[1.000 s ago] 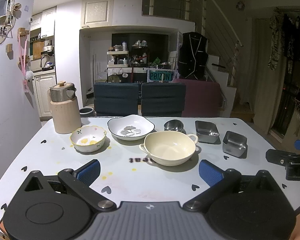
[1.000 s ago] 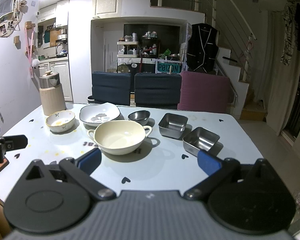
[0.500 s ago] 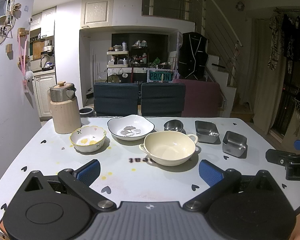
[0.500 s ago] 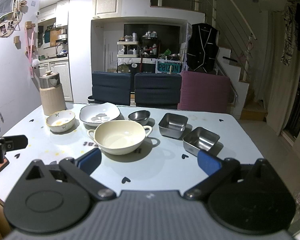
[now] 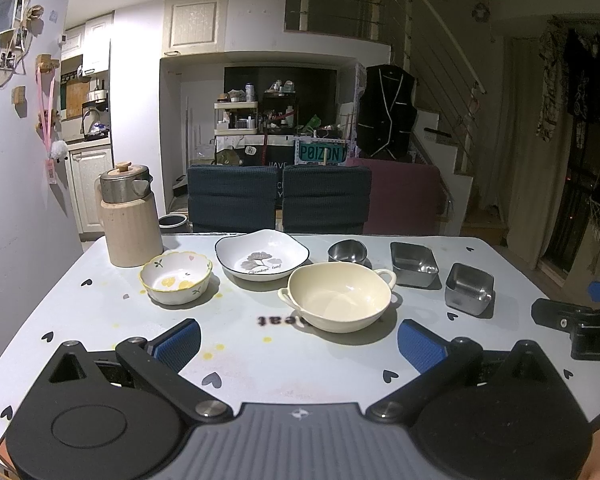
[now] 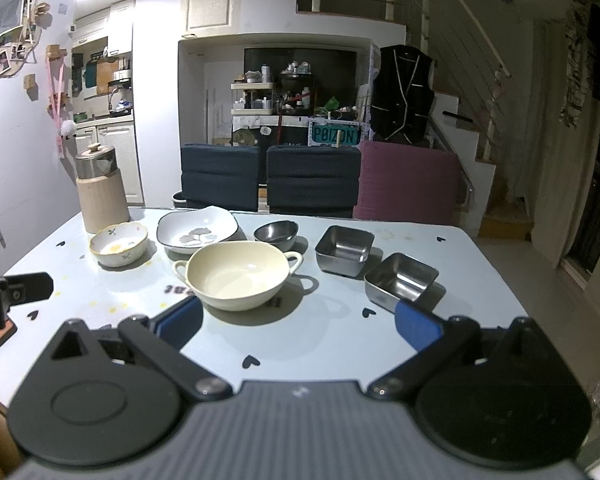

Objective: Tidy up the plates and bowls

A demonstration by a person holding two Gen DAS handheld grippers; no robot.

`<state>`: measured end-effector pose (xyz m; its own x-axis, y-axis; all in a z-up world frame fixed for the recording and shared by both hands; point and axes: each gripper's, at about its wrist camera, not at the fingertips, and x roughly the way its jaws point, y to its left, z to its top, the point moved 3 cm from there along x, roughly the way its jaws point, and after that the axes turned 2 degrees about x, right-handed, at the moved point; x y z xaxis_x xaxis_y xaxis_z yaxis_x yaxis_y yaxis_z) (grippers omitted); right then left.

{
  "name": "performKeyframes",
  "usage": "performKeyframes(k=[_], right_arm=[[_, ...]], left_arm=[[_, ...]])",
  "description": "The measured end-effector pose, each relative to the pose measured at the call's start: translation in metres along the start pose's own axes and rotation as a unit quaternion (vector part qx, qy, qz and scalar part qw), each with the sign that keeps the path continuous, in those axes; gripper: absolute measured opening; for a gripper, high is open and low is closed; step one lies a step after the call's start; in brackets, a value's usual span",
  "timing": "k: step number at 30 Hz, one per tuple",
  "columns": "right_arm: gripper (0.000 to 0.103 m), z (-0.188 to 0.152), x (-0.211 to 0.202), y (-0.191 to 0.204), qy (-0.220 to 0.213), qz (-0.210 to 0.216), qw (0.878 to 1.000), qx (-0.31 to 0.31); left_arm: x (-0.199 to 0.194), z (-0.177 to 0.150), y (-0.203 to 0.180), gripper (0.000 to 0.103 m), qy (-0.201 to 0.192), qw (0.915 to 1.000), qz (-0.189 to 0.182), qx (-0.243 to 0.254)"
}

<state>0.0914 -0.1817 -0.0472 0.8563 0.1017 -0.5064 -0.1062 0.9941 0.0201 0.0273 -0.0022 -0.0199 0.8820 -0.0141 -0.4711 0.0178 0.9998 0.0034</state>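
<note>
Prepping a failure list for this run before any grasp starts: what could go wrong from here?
1. The cream two-handled bowl sits close to the small round steel bowl and the leaf-print plate; wide-open fingers reaching around it may nudge either.
2. The two square steel containers look smooth-walled and might slip in a pinch.
3. The nearer container lies toward the table's right edge; a push could send it off.
</note>
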Motion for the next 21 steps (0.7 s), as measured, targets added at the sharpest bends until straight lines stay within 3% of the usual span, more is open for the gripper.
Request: performKeyframes(k=[11, 21], right_arm=[[0.103, 0.022, 0.012, 0.011, -0.023, 0.020, 0.999, -0.037], [0.103, 0.075, 0.056, 0.035, -0.057, 0.064, 0.994, -0.064]], left_arm=[[0.002, 0.013, 0.012, 0.103, -0.014, 0.9993, -0.001, -0.033], [0.029, 0.062, 0.047, 0.103, -0.035, 0.9973, 0.004, -0.064]])
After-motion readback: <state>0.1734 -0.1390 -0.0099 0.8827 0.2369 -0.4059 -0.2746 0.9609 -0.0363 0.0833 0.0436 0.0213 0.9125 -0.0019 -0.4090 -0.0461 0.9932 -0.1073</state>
